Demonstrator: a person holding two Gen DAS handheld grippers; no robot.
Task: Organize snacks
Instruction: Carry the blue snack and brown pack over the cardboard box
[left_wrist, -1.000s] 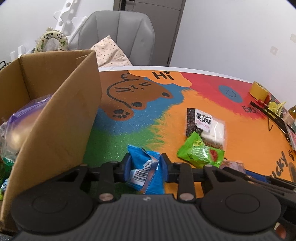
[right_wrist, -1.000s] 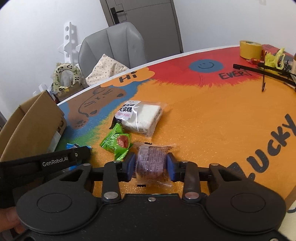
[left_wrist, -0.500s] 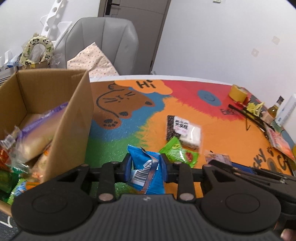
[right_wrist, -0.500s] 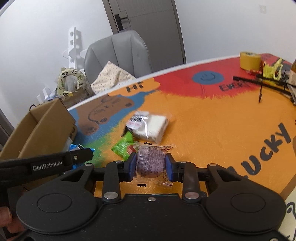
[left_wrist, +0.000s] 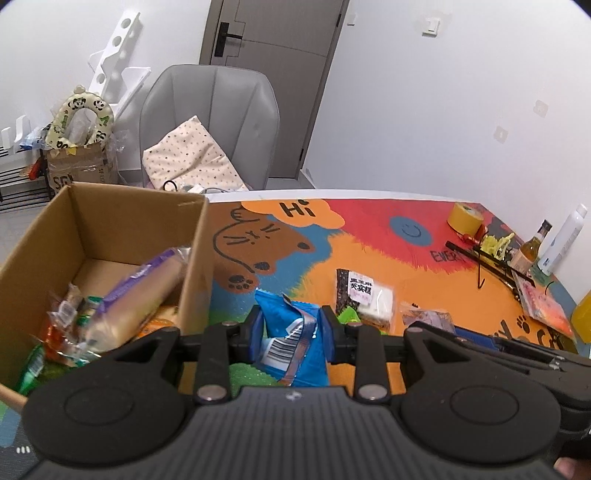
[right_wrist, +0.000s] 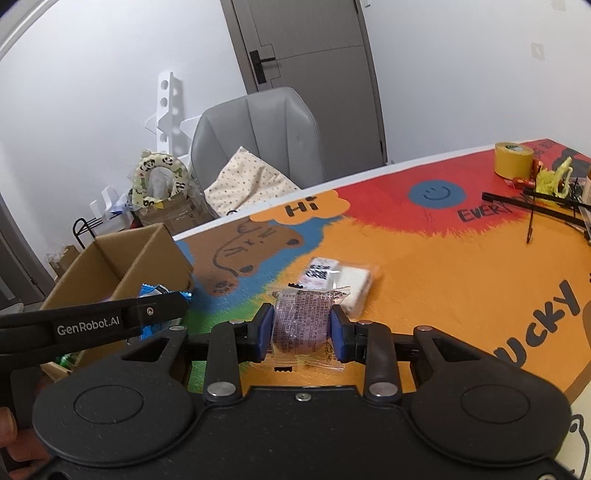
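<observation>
Blue pkt (left_wrist: 295, 343) btwn left jaws

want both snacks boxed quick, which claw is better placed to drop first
Left, probably. The left claw, shut on the blue packet, sits right beside the cardboard box; the right claw, gripping the purple snack, is farther out.

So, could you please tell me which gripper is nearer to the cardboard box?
Left. The left gripper, holding a blue packet, is right beside the cardboard box wall. The right gripper, holding a purple snack, is farther out over the table.
</observation>
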